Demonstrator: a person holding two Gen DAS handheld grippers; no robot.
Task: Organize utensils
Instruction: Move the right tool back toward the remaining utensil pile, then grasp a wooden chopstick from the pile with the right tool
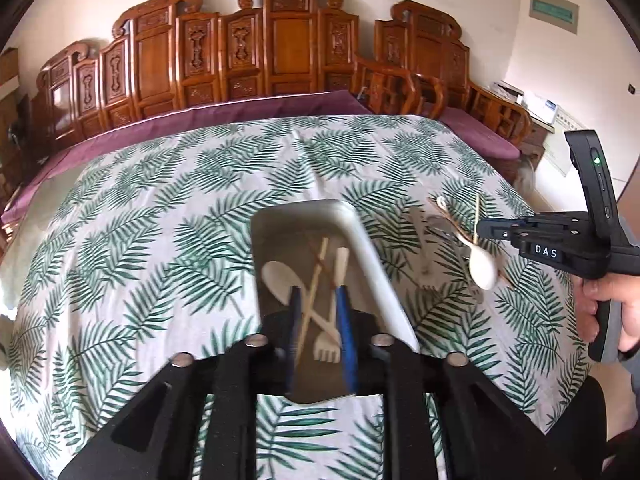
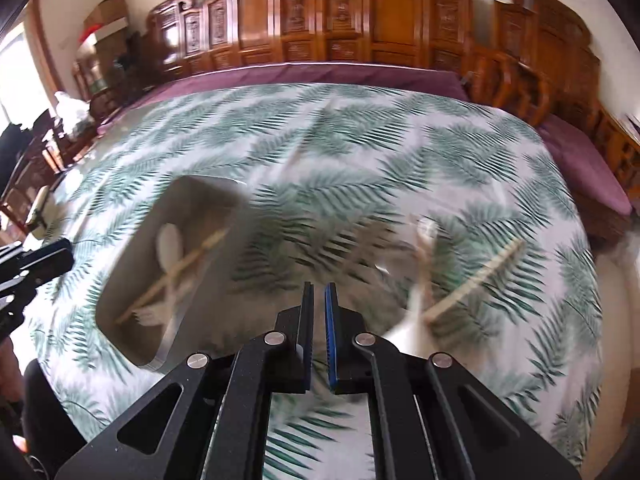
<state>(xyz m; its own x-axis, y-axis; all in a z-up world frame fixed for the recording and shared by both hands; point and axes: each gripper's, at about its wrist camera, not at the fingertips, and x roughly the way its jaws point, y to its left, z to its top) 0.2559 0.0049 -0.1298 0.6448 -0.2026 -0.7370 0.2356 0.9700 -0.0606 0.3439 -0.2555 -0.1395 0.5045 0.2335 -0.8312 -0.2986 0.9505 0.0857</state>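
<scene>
A grey tray (image 1: 360, 240) lies on the leaf-print tablecloth (image 1: 160, 220). It holds a white spoon (image 1: 278, 278), a white fork (image 1: 330, 344) and chopsticks (image 1: 316, 276). My left gripper (image 1: 320, 320) hovers over the tray's near end, jaws a little apart, with nothing between them. To the right on the cloth lie a white spoon (image 1: 484, 266), a chopstick (image 1: 476, 220) and more utensils, blurred. My right gripper (image 2: 319, 292) is nearly shut and empty, above the cloth between the tray (image 2: 132, 280) and the loose spoon (image 2: 416, 296) and chopstick (image 2: 476, 276). The right wrist view is motion-blurred.
A carved wooden bench (image 1: 256, 48) with purple cushions (image 1: 200, 120) runs behind the table. Wooden armchairs (image 1: 392, 84) stand at the back right. The right gripper's body (image 1: 560, 240) and the hand holding it show at the right edge of the left wrist view.
</scene>
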